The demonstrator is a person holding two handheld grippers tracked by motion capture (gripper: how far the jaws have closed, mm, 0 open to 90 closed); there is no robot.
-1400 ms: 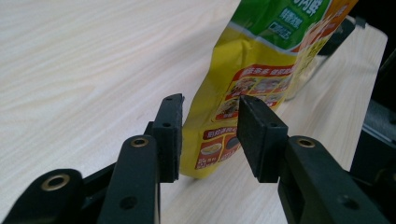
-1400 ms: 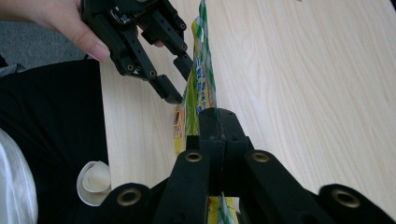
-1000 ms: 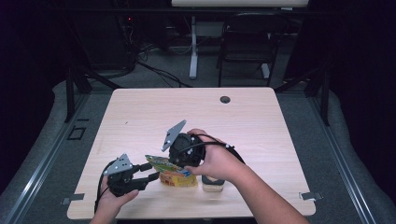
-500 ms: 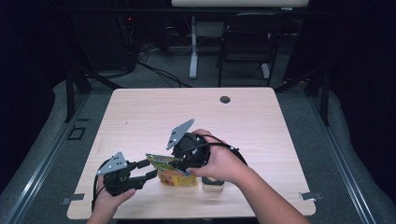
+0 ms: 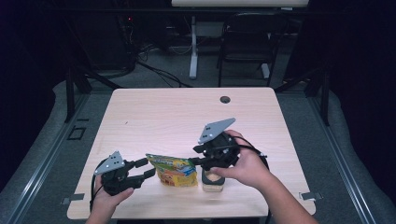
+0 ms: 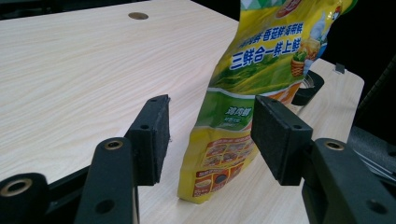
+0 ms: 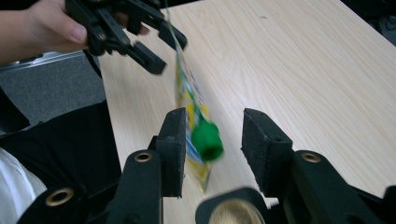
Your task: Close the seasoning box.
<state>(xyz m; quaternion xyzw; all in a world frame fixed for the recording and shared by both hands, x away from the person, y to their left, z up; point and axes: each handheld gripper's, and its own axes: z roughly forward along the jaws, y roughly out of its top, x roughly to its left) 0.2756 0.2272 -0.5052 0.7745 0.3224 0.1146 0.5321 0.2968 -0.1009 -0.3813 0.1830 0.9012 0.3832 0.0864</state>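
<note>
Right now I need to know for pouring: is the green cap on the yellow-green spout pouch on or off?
On. The green cap sits on the spout of the yellow-green spout pouch, between the right gripper's open jaws.

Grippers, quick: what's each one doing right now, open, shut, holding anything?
Left gripper: open, the yellow-green plastic seasoning pouch stands between its jaws, unpressed.
Right gripper: open, jaws just opening around the pouch's green screw cap.
</note>
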